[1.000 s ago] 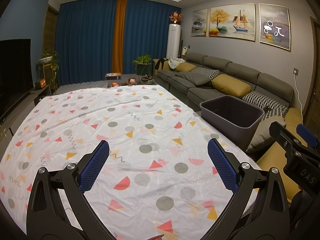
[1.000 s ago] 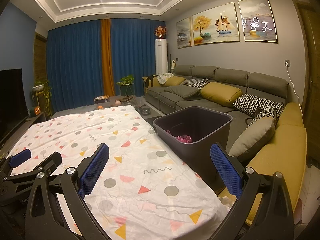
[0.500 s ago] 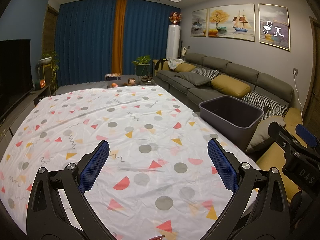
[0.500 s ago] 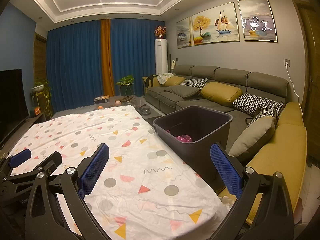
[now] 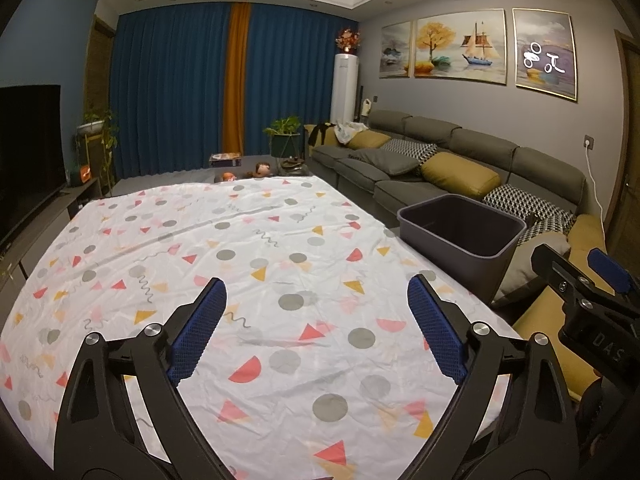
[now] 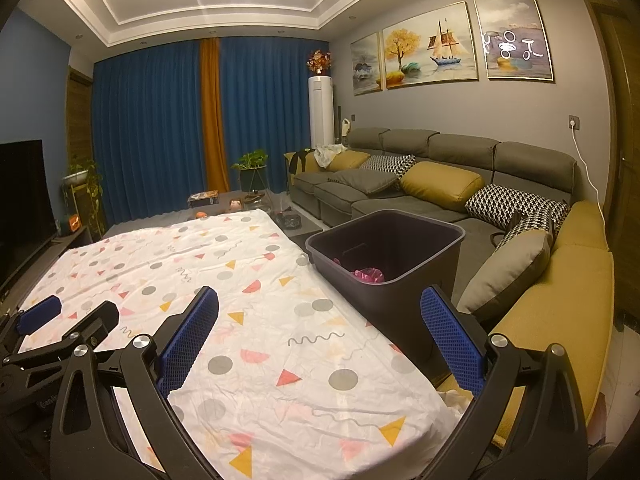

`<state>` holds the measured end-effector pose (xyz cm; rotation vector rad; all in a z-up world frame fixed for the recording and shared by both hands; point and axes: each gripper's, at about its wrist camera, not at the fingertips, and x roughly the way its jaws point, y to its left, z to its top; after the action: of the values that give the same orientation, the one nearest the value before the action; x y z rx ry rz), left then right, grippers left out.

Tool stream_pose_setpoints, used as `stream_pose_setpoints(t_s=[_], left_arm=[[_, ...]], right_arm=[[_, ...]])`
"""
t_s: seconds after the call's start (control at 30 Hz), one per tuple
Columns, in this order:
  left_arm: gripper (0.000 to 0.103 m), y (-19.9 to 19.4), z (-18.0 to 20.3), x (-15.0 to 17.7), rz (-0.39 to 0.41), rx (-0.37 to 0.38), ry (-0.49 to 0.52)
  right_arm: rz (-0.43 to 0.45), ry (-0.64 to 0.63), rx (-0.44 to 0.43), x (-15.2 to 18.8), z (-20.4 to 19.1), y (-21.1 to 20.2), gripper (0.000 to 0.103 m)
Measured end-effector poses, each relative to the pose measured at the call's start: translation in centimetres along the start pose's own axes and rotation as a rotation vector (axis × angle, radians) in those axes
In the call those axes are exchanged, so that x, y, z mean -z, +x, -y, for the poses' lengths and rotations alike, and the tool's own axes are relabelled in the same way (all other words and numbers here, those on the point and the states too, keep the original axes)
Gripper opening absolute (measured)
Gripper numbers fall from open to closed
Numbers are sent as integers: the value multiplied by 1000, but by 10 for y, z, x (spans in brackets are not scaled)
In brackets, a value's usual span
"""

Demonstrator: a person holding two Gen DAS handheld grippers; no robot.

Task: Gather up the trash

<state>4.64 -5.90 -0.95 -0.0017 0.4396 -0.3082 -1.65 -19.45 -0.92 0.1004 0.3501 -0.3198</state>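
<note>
Both pairs of jaws stand spread wide with nothing between their blue pads: the left gripper (image 5: 316, 320) hangs over the near part of the patterned tablecloth (image 5: 240, 248), and the right gripper (image 6: 320, 332) hangs over the cloth's corner nearest the dark bin (image 6: 400, 248). That bin is the landmark for everything else. Inside it, low against the near wall, lies a crumpled pink piece of trash (image 6: 370, 275) (the only trash that can be made out from either camera; the left wrist view shows just the bin's dark interior). The bin (image 5: 464, 232) stands just beside the long right edge of the table, between the cloth and the sofa (image 6: 420, 168), its rim rising a little above the cloth's surface. Immediately past the bin on the sofa side are a grey cushion (image 6: 508, 268) and a mustard-yellow seat section (image 6: 560, 300), with black-and-white patterned pillows (image 6: 516, 206) behind them. Farther beyond the bin along the sofa sits another mustard cushion (image 6: 442, 184). On the wall above the sofa hang three framed paintings (image 6: 432, 52). Across the table from the bin stands a dark television (image 5: 28, 152). Well beyond the bin, at the far end of the room, hang blue curtains (image 6: 152, 128) with an orange strip (image 6: 212, 116), a tall white floor unit (image 6: 321, 112) and a potted plant (image 6: 252, 164).
</note>
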Motion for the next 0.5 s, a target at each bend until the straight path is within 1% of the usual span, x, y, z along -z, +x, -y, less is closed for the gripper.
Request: stream_pose_setpoints(t_s=[0.23,0.4,0.5], left_arm=[[90,-1,-1,-1,13,-13,11],[95,-3,0,-1,10,-27,8],[95,-3,-2,-2,6,-28,-5]], right_arm=[[-2,7,-4,0,1,0,97],[0,9,-5,0,1,0,97],[2,14,-3,-1,1,0,97]])
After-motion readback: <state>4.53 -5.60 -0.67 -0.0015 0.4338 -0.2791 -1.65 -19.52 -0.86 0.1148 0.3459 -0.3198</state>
